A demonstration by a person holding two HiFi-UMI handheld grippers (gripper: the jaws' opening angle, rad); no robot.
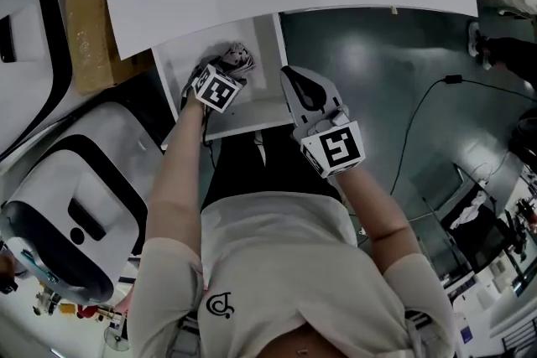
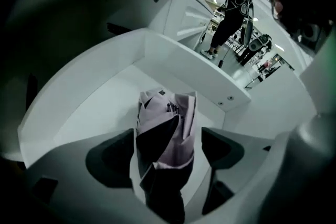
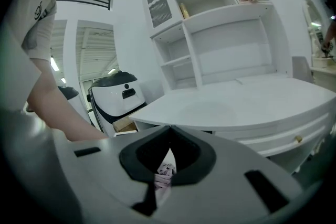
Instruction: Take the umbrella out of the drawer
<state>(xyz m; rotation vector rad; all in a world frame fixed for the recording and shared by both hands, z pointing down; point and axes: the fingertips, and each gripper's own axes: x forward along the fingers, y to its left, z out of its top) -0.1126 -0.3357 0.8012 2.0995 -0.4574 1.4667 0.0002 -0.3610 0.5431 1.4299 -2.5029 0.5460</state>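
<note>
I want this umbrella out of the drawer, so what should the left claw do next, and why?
Probably close the left claw on the umbrella: its jaws stand apart on either side of the umbrella, not yet gripping it, and it lies in the open drawer.

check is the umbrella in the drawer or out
In. The folded umbrella lies inside the open drawer, between the spread jaws of the left claw, not gripped.

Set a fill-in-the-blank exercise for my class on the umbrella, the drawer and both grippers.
1. The folded umbrella lies inside the open ____.
2. The jaws of the left gripper stand ____, one on each side of the umbrella, not pressing it.
3. The jaws of the right gripper are ____ and hold nothing.
Missing words: drawer; apart; shut.
</note>
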